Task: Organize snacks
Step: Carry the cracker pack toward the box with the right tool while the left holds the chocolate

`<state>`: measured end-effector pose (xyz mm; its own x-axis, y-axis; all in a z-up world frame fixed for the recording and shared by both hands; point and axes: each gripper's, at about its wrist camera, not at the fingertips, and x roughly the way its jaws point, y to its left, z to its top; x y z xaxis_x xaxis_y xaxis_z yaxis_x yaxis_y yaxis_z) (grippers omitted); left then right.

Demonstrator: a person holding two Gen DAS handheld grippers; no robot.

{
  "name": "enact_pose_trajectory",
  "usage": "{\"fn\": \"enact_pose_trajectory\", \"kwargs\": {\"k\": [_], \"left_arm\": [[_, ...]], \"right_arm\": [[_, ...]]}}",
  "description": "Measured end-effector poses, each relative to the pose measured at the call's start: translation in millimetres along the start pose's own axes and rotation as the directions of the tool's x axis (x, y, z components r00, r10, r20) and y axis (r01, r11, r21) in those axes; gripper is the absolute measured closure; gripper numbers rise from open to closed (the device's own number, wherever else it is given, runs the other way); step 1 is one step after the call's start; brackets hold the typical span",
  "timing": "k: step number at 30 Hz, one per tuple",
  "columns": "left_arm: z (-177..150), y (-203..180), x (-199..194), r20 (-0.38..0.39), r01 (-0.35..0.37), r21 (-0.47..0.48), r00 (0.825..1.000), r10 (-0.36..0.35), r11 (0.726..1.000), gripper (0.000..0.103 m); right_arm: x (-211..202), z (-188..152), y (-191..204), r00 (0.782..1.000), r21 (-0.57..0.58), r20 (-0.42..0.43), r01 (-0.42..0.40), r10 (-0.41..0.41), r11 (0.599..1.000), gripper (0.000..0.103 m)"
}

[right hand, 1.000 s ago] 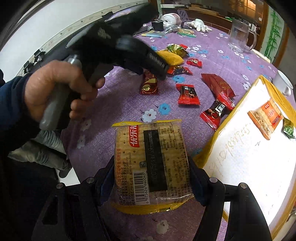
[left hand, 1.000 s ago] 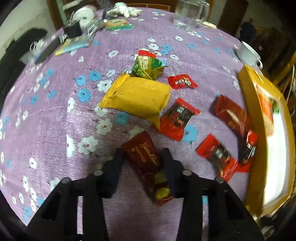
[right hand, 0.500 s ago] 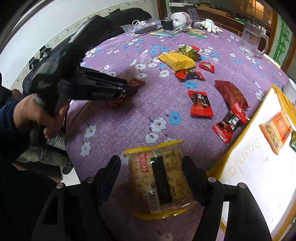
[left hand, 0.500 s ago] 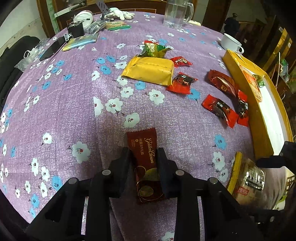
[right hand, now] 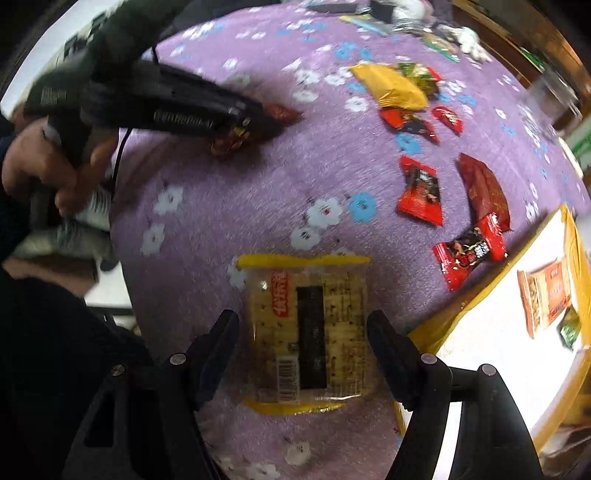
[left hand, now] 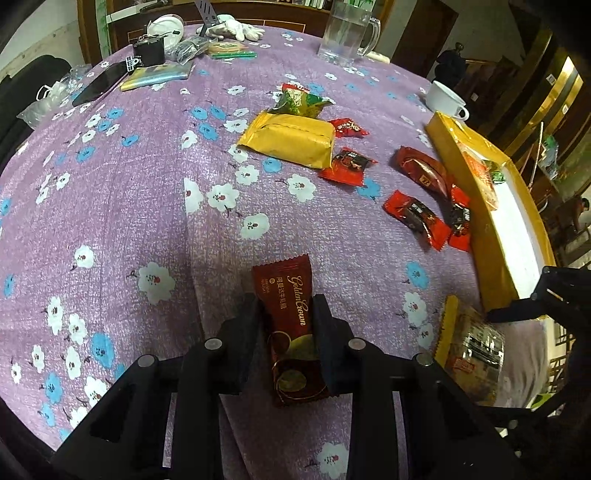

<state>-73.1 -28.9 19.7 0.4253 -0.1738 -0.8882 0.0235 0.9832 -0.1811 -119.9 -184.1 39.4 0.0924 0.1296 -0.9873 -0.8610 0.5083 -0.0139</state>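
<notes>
My left gripper (left hand: 286, 314) is shut on a dark red Golden Crown wafer packet (left hand: 290, 325) and holds it over the purple flowered tablecloth (left hand: 129, 192). In the right wrist view this gripper (right hand: 273, 123) shows at the upper left with the packet (right hand: 236, 138). My right gripper (right hand: 303, 323) stands open around a clear cracker pack with yellow ends (right hand: 308, 332); the fingers do not press it. The cracker pack also shows in the left wrist view (left hand: 471, 350). A yellow-rimmed white tray (left hand: 517, 240) lies at the right with an orange packet (right hand: 546, 295) in it.
Loose on the cloth are a yellow pack (left hand: 290, 138), a green packet (left hand: 301, 103), several red packets (left hand: 413, 216) and a dark red one (left hand: 423, 171). A glass mug (left hand: 345, 31), a white cup (left hand: 445, 99), a phone (left hand: 98, 83) and clutter stand at the far edge.
My left gripper has closed on the wafer packet and drawn it back toward the near edge. My right gripper has lowered the cracker pack beside the tray and its fingers have opened off it.
</notes>
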Motion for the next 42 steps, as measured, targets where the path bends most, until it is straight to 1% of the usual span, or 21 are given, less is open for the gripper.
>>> {"fn": "enact_pose_trajectory", "kwargs": {"k": [2, 3, 6, 8, 10, 13, 15, 17, 18, 19, 20, 21, 23, 26, 28, 33, 37, 38, 39, 40, 42], "left_arm": [[-1.1, 2.0, -2.9, 0.005, 0.006, -0.008, 1.0, -0.006, 1.0, 0.077], [-1.3, 3.3, -4.5, 0.008, 0.01, -0.011, 1.0, -0.009, 1.0, 0.077], [-0.9, 6.1, -9.3, 0.02, 0.015, -0.014, 1.0, -0.015, 1.0, 0.077], [-0.4, 7.9, -12.4, 0.03, 0.026, -0.018, 0.999, -0.026, 0.999, 0.077], [0.8, 9.7, -14.0, 0.034, 0.034, -0.02, 0.999, -0.034, 0.999, 0.077], [1.4, 9.9, -13.8, 0.029, 0.035, -0.012, 0.999, -0.035, 0.999, 0.077], [0.8, 10.1, -14.2, 0.026, 0.041, -0.004, 0.999, -0.041, 0.999, 0.077], [0.2, 10.8, -14.4, 0.023, 0.044, 0.0, 0.999, -0.044, 0.999, 0.077], [-0.2, 11.1, -14.7, 0.024, 0.045, 0.0, 0.999, -0.045, 0.999, 0.077], [-0.3, 11.8, -15.0, 0.024, 0.048, 0.0, 0.999, -0.048, 0.999, 0.077], [-0.5, 12.5, -14.9, 0.024, 0.05, -0.001, 0.998, -0.05, 0.999, 0.077], [-0.6, 13.0, -14.7, 0.024, 0.052, -0.002, 0.998, -0.052, 0.999, 0.077], [-0.7, 13.5, -14.2, 0.023, 0.056, -0.002, 0.998, -0.056, 0.998, 0.077], [-0.5, 12.3, -14.5, 0.024, 0.063, 0.006, 0.998, -0.063, 0.998, 0.077], [-1.0, 11.2, -15.3, 0.026, 0.066, 0.012, 0.997, -0.066, 0.998, 0.077], [-1.7, 13.1, -17.4, 0.032, 0.069, 0.01, 0.997, -0.069, 0.998, 0.077], [-2.9, 15.7, -19.3, 0.037, 0.07, 0.004, 0.997, -0.07, 0.998, 0.077], [-3.3, 15.8, -19.9, 0.038, 0.07, 0.004, 0.997, -0.07, 0.998, 0.077], [-3.7, 15.8, -20.6, 0.04, 0.07, 0.005, 0.997, -0.07, 0.998, 0.077], [-4.0, 15.8, -20.9, 0.042, 0.071, 0.006, 0.997, -0.071, 0.997, 0.077], [-4.0, 15.9, -20.9, 0.043, 0.072, 0.009, 0.996, -0.073, 0.997, 0.077]], "right_arm": [[5.2, 0.9, 4.4, 0.999, -0.018, -0.024, 0.042, -0.042, 0.999, 0.028], [6.0, 1.2, 5.4, 0.998, -0.022, -0.025, 0.062, -0.063, 0.998, 0.033], [3.6, 3.3, 2.0, 0.998, 0.005, -0.026, 0.055, -0.055, 0.998, 0.036], [-4.4, 5.4, -2.8, 1.0, 0.045, 0.007, 0.014, -0.015, 0.999, 0.05], [-13.2, 8.5, -7.4, 0.999, 0.098, 0.038, -0.032, 0.029, 0.995, 0.069], [-10.4, 12.0, -11.6, 0.998, 0.147, 0.035, -0.054, 0.05, 0.988, 0.08], [-10.7, 10.2, -14.3, 0.996, 0.17, 0.044, -0.08, 0.074, 0.982, 0.074], [-13.5, 9.3, -21.1, 0.987, 0.209, 0.06, -0.16, 0.151, 0.965, 0.068], [-17.4, 6.6, -25.5, 0.985, 0.224, 0.082, -0.165, 0.15, 0.961, 0.058], [-21.3, 4.5, -28.6, 0.988, 0.236, 0.091, -0.146, 0.128, 0.961, 0.044], [-23.2, 3.7, -32.1, 0.989, 0.244, 0.098, -0.133, 0.112, 0.96, 0.039], [-24.8, 2.9, -35.2, 0.988, 0.249, 0.107, -0.133, 0.109, 0.959, 0.037], [-23.6, 3.4, -41.3, 0.986, 0.251, 0.112, -0.145, 0.12, 0.957, 0.038], [-15.0, 8.4, -43.8, 0.994, 0.232, 0.073, -0.095, 0.08, 0.968, 0.038], [-7.5, 12.3, -46.5, 0.995, 0.216, 0.054, -0.094, 0.084, 0.972, 0.038], [6.7, 23.2, -40.3, 0.997, 0.142, -0.019, -0.069, 0.072, 0.987, 0.027], [22.9, 28.6, -25.2, 0.994, 0.076, -0.099, -0.041, 0.049, 0.996, 0.025], [25.5, 28.8, -22.2, 0.994, 0.07, -0.102, -0.029, 0.036, 0.997, 0.025], [24.4, 29.5, -21.9, 0.995, 0.083, -0.09, -0.028, 0.035, 0.996, 0.027], [22.7, 30.3, -22.3, 0.996, 0.093, -0.083, -0.028, 0.036, 0.995, 0.033], [21.4, 34.2, -25.7, 0.996, 0.123, -0.062, -0.049, 0.057, 0.991, 0.033]]}}
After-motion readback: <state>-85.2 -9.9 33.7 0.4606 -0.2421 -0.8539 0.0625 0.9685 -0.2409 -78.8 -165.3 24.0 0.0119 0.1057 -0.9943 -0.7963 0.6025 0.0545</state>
